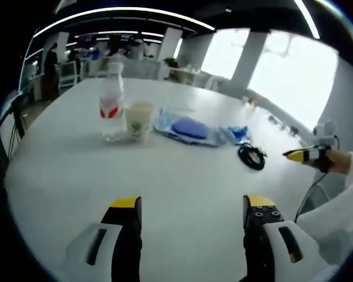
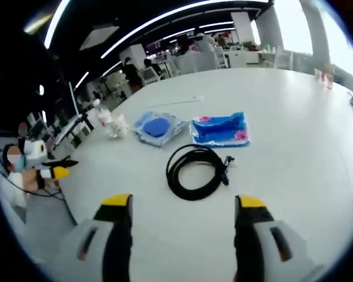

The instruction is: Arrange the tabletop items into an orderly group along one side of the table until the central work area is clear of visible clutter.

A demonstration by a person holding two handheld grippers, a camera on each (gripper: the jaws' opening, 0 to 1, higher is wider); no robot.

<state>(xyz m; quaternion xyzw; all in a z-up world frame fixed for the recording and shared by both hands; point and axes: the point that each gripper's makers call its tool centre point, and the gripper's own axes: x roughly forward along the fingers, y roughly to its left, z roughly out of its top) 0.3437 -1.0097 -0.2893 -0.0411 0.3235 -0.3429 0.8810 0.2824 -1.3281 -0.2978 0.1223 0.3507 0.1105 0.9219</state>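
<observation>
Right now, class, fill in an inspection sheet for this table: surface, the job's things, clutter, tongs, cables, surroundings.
Surface: white table, mostly bare.
Job's things: water bottle upright, paper cup right beside it; blue pad in clear wrap; blue packet next to it.
Clutter: nothing seen beyond those things.
Tongs: left tongs open, holding nothing; right tongs open, holding nothing, above the table near the cable.
Cables: black coiled cable lying loose in front of the packet.
Surroundings: open office with desks and chairs, ceiling light strips, bright windows.
</observation>
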